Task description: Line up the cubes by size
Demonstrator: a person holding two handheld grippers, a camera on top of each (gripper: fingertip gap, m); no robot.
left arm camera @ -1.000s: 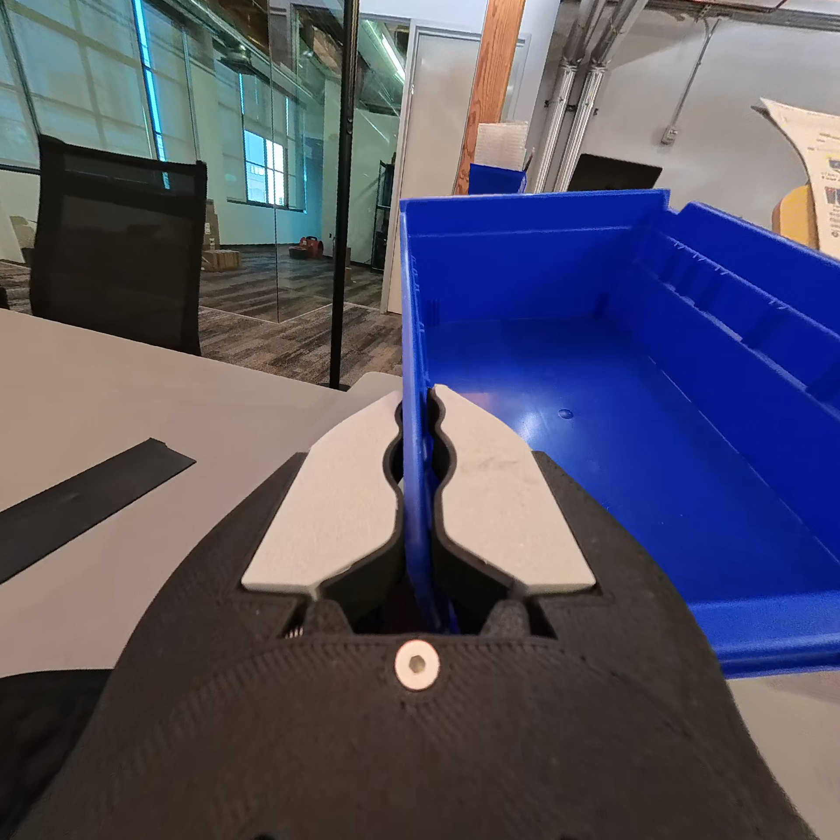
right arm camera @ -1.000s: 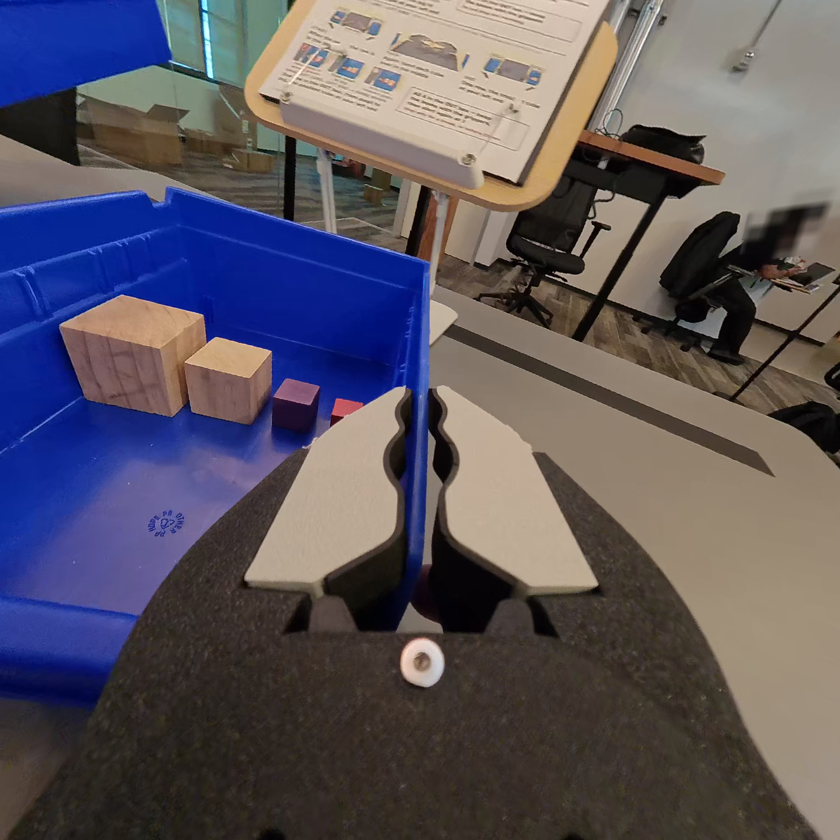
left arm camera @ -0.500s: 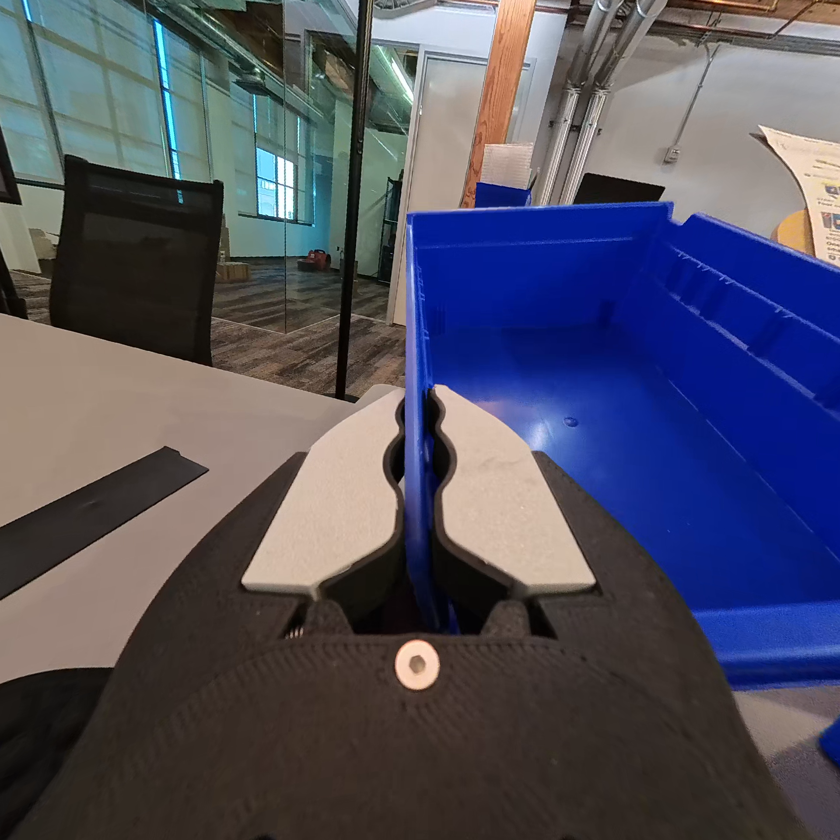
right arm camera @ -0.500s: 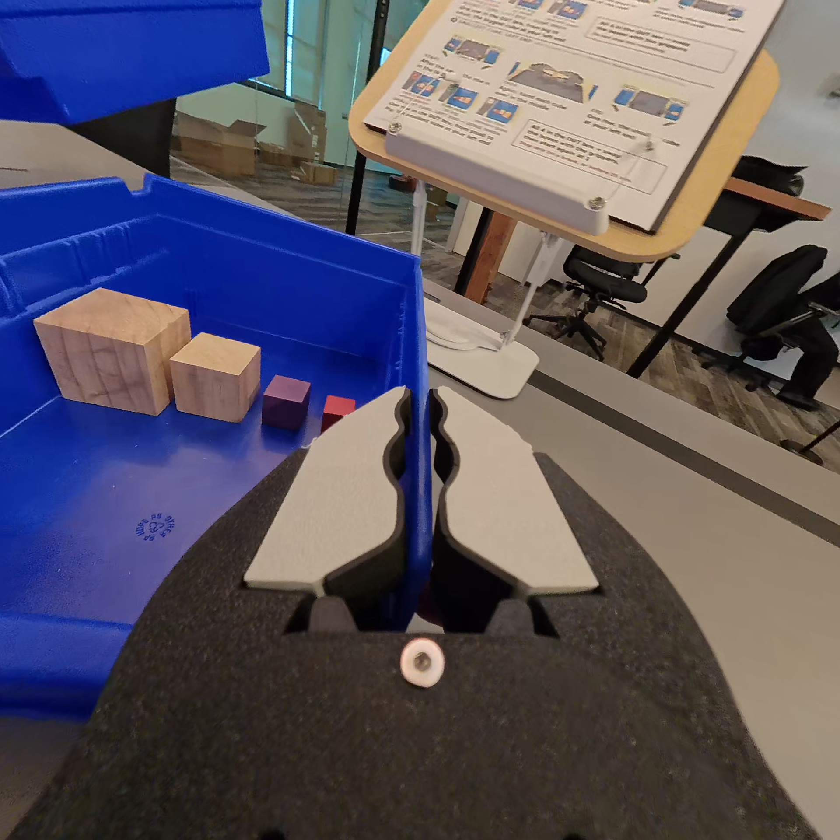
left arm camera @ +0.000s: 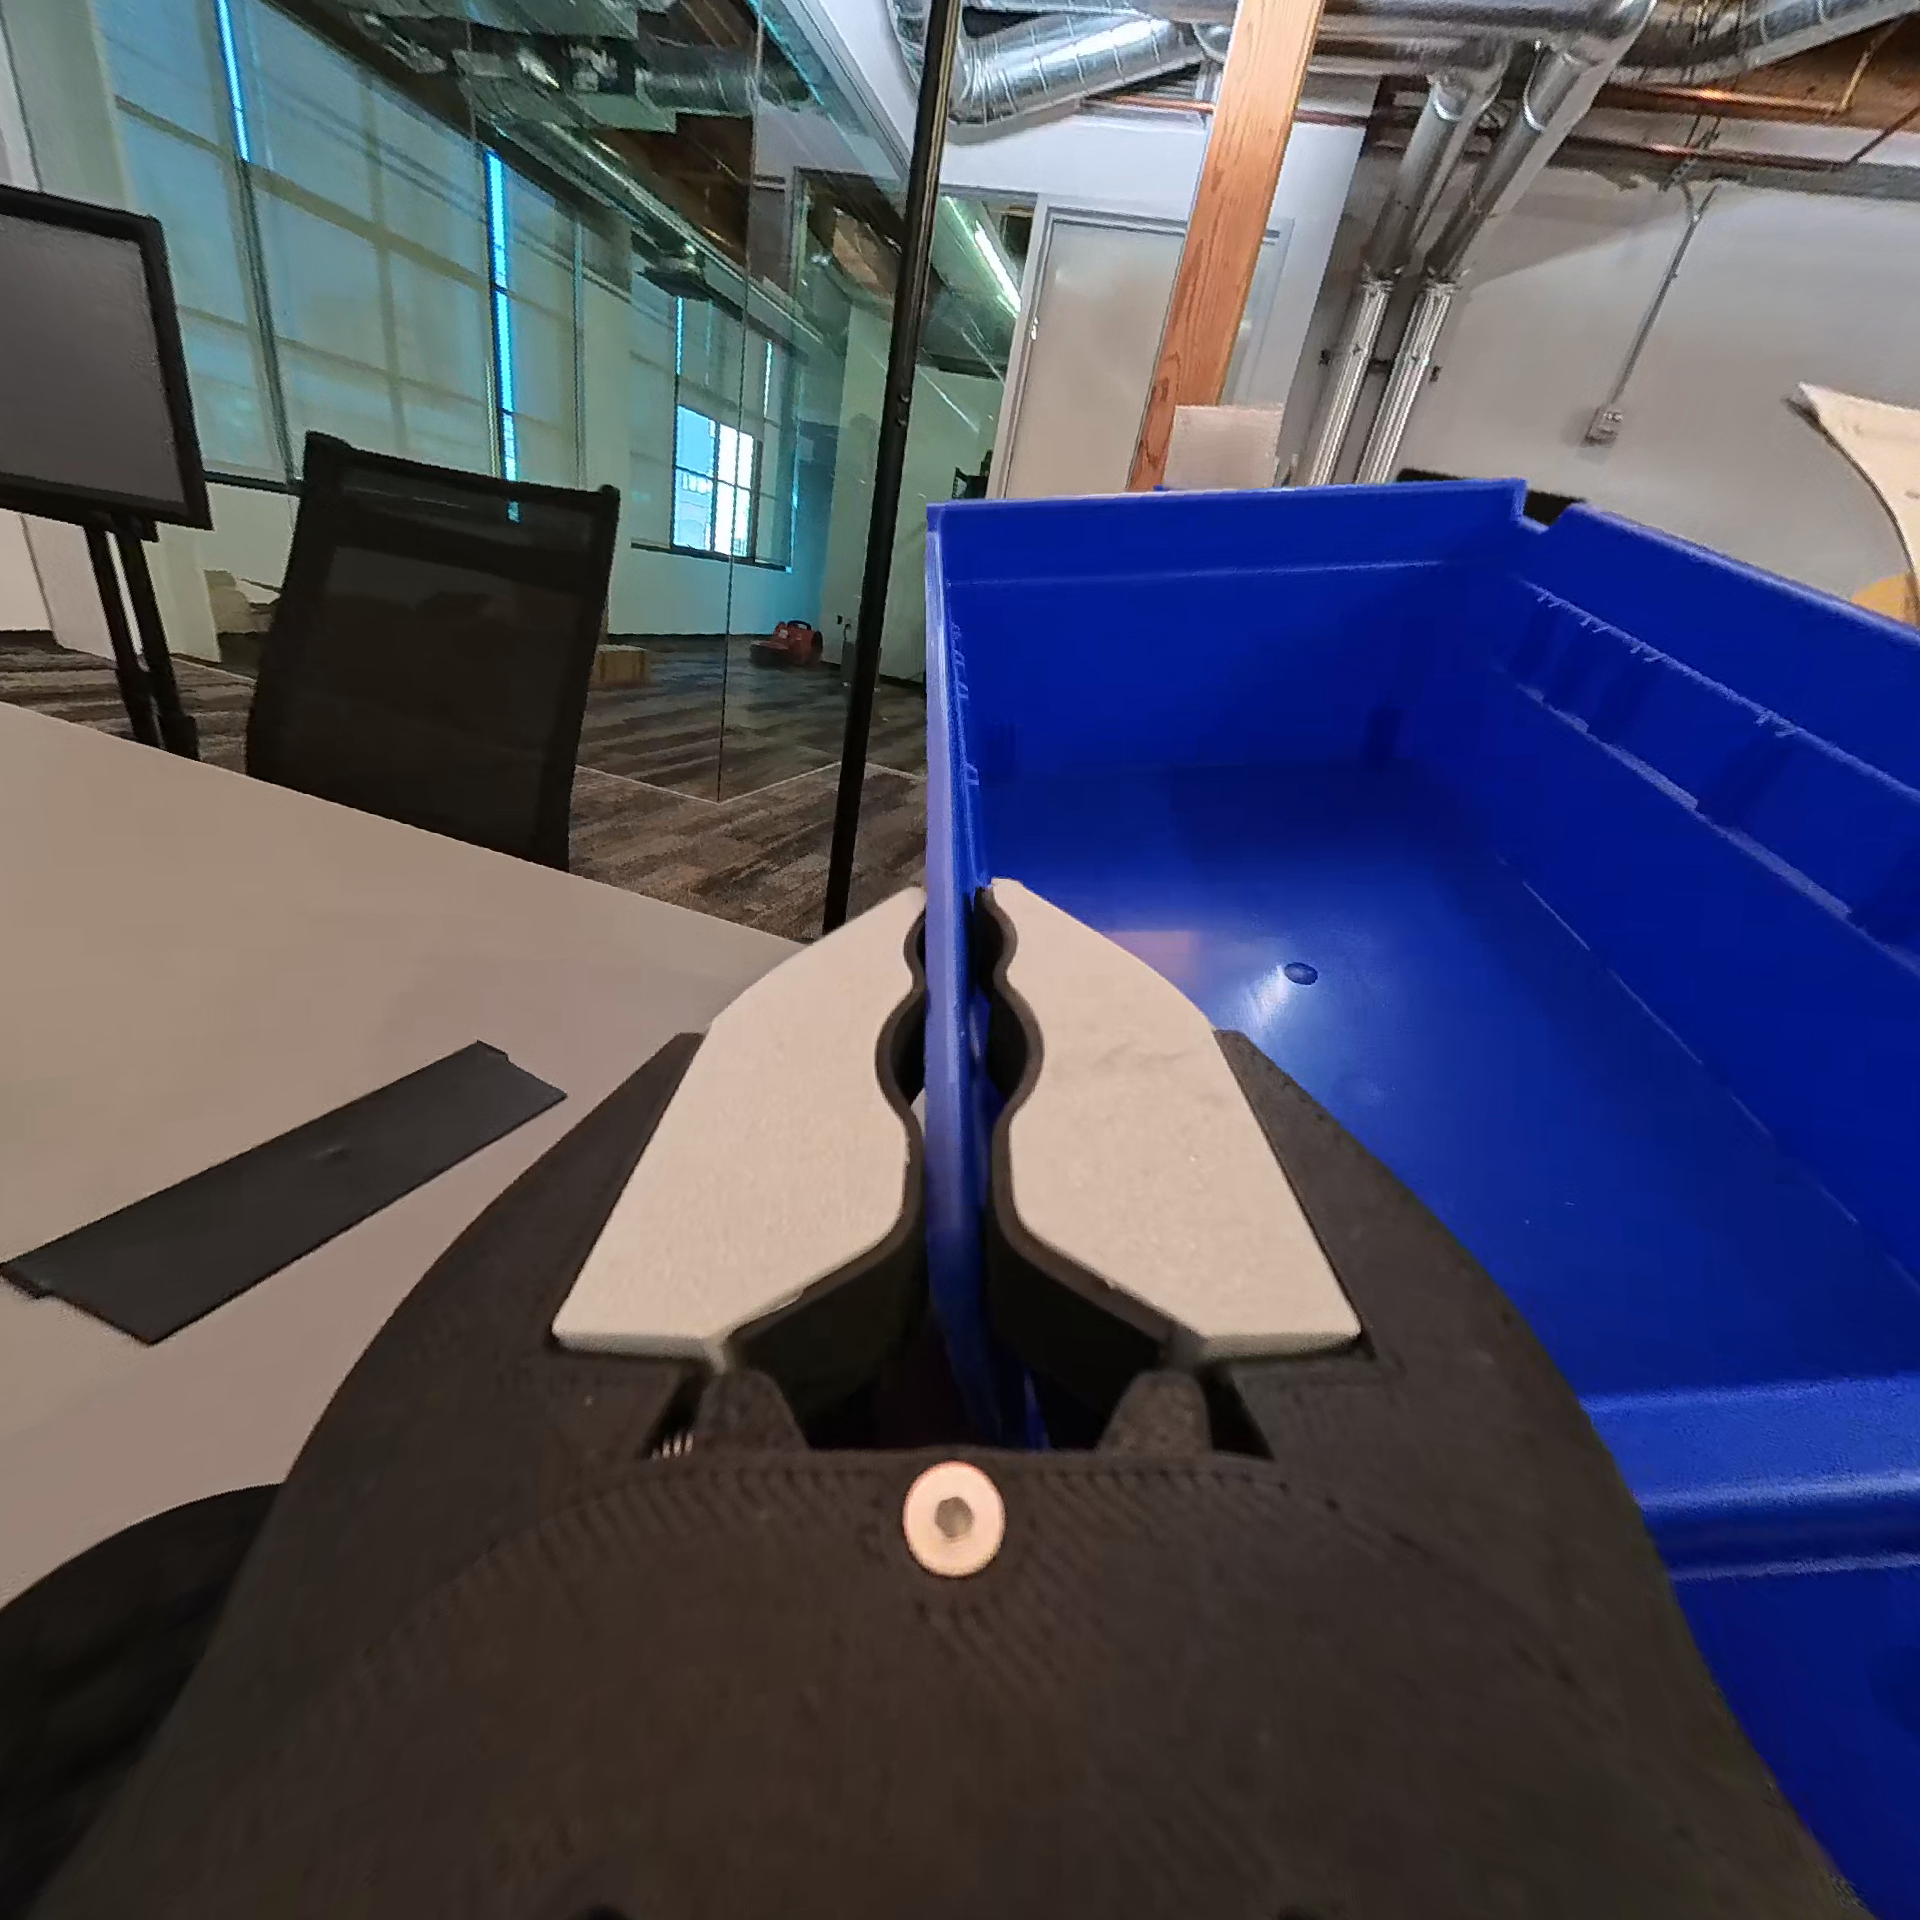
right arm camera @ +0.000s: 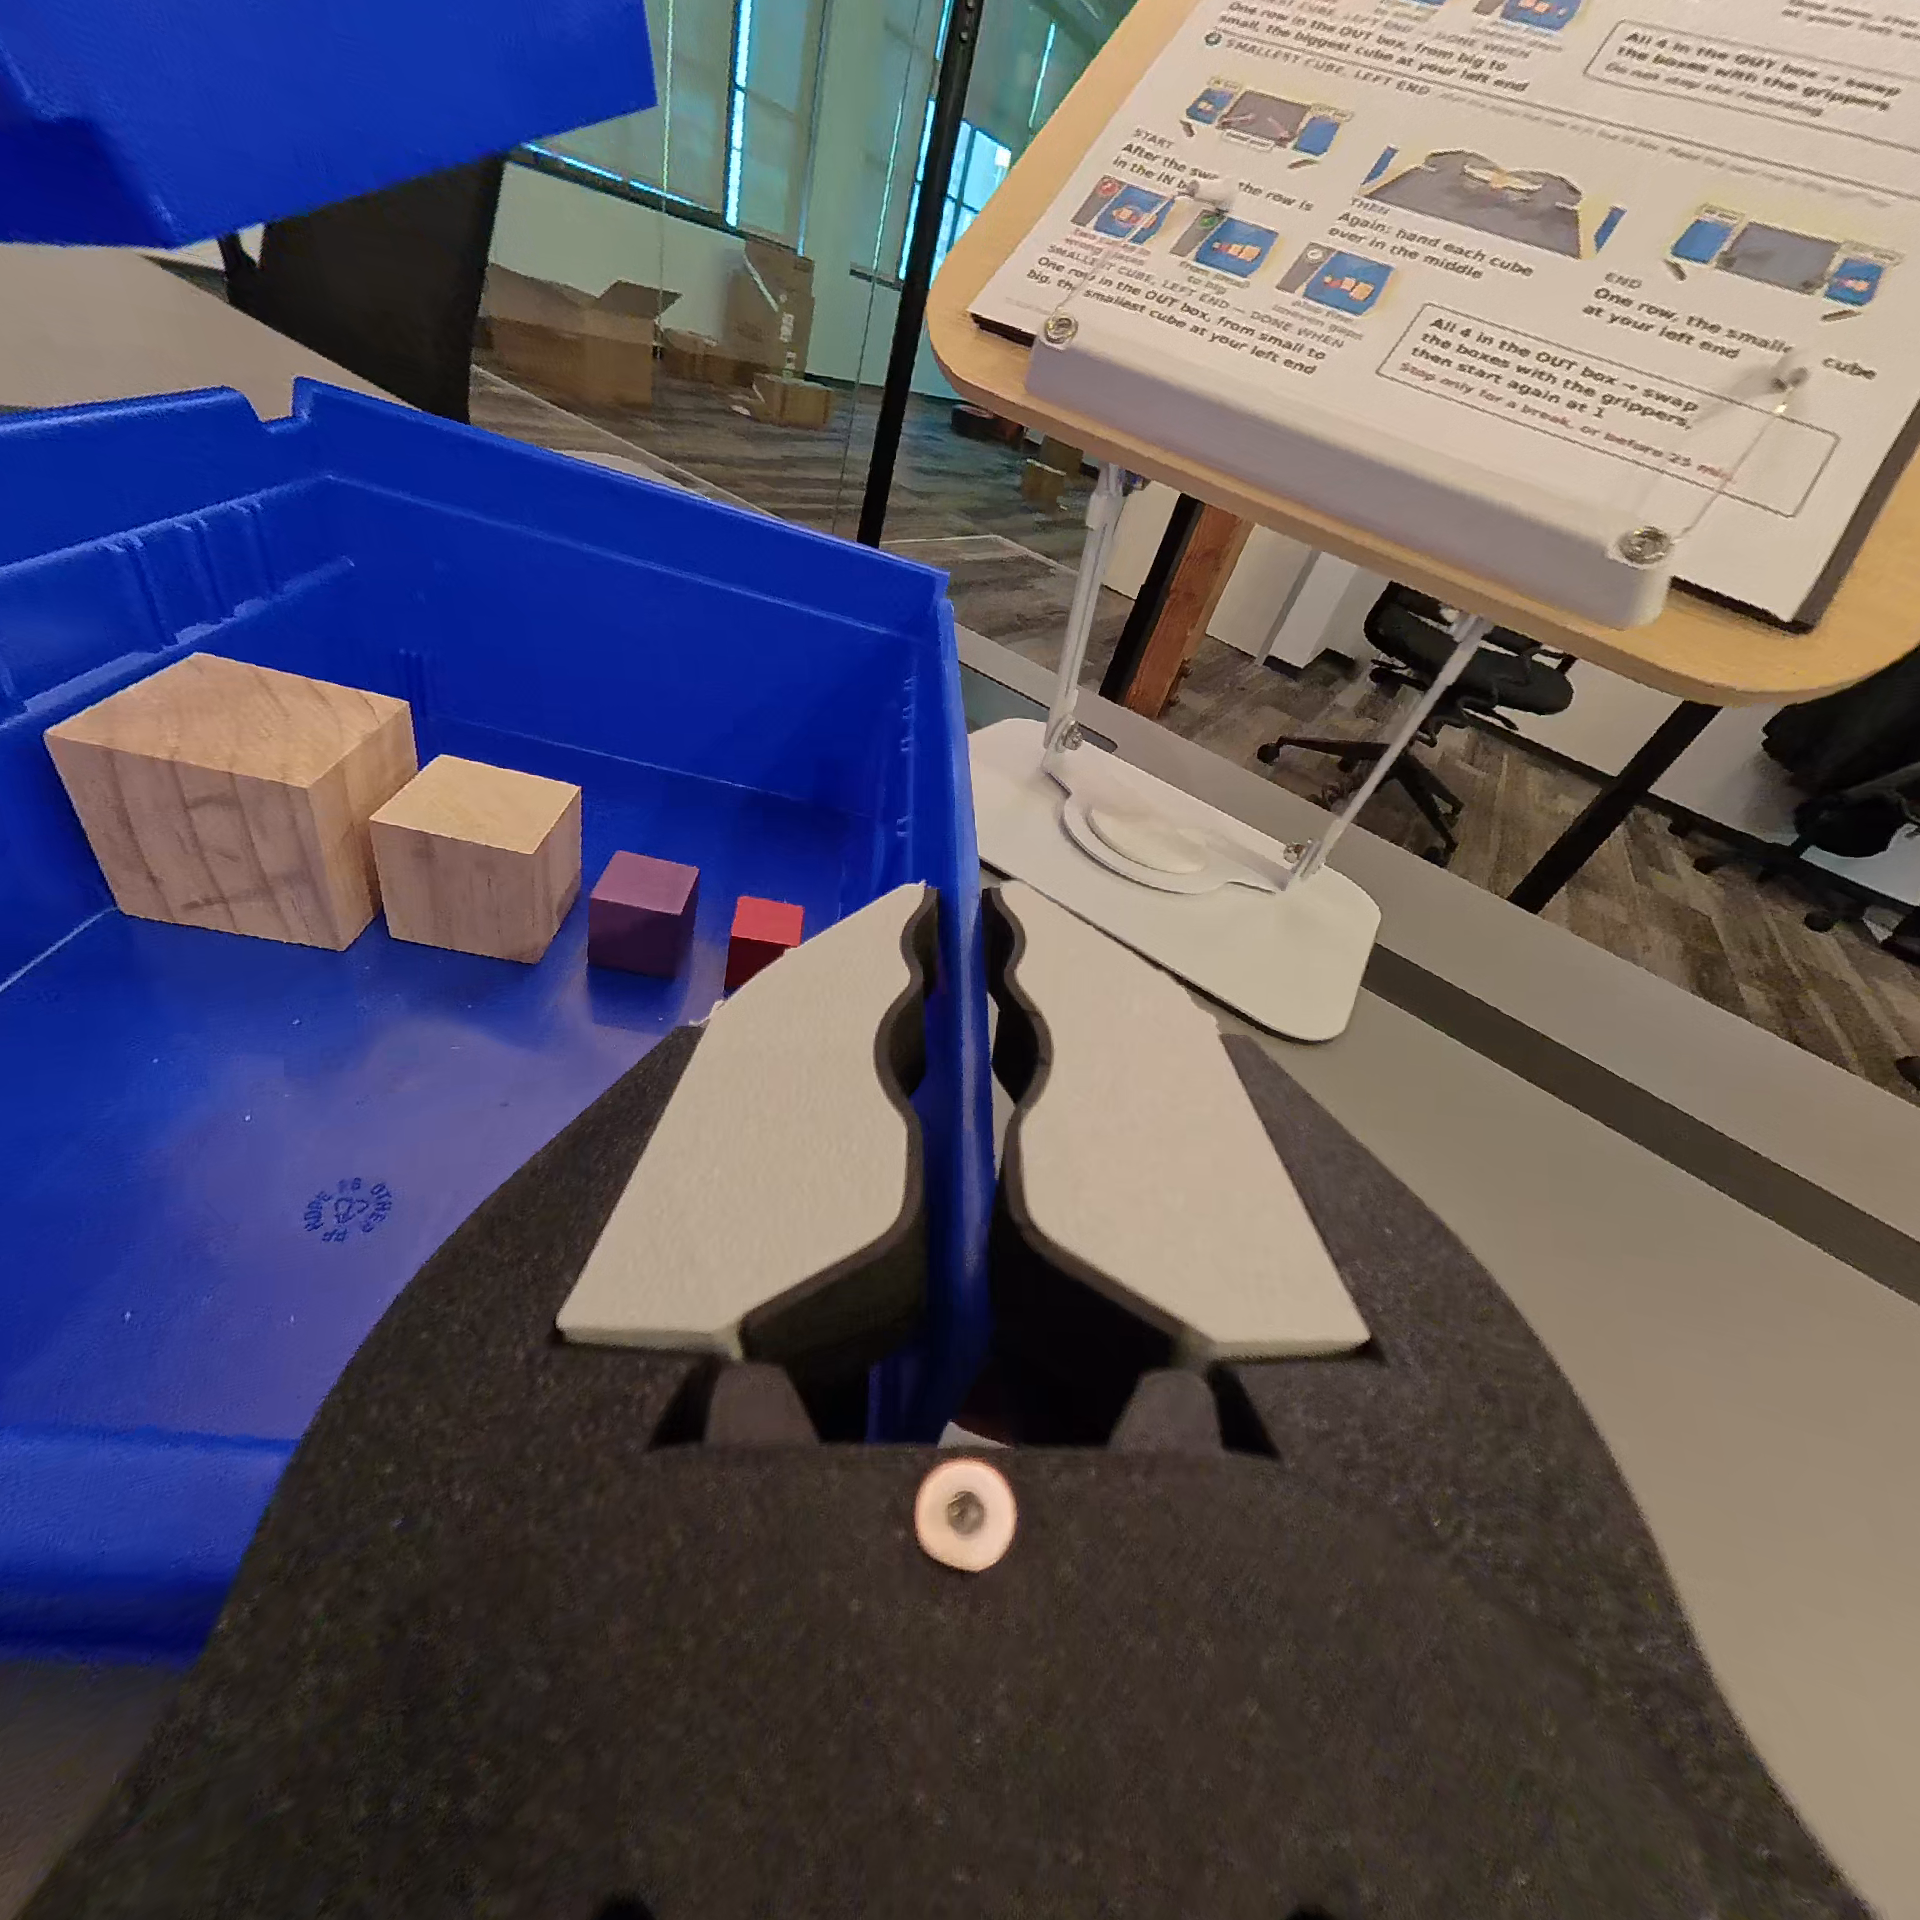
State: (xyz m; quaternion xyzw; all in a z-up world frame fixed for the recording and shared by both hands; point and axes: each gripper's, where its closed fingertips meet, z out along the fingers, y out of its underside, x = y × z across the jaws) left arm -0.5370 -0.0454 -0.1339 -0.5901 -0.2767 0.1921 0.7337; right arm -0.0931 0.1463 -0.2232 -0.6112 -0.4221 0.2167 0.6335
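My left gripper [left arm camera: 956, 894] is shut on the left side wall of an empty blue bin [left arm camera: 1195, 623] and grips it at the rim. My right gripper [right arm camera: 961, 894] is shut on the right side wall of a second blue bin [right arm camera: 623, 644]. In that bin a row stands along the far wall: a large wooden cube [right arm camera: 229, 800], a smaller wooden cube [right arm camera: 473, 857], a purple cube [right arm camera: 639, 912] and a small red cube [right arm camera: 764, 935], partly behind my left finger. The empty bin also shows raised at the upper left of the right wrist view [right arm camera: 312, 94].
A white stand [right arm camera: 1195, 883] with a tan board and an instruction sheet [right arm camera: 1455, 260] stands on the grey table just right of the cube bin. A black strip [left arm camera: 291, 1174] lies on the table [left arm camera: 260, 987]. A black chair [left arm camera: 436, 665] and a screen [left arm camera: 83, 364] stand beyond. The left gripper's tips are roughly 50 cm from the right gripper's.
Both grippers moved while keeping their bins. In the right view the stand came closer and the other bin grew larger at the upper left. The cubes kept their row.
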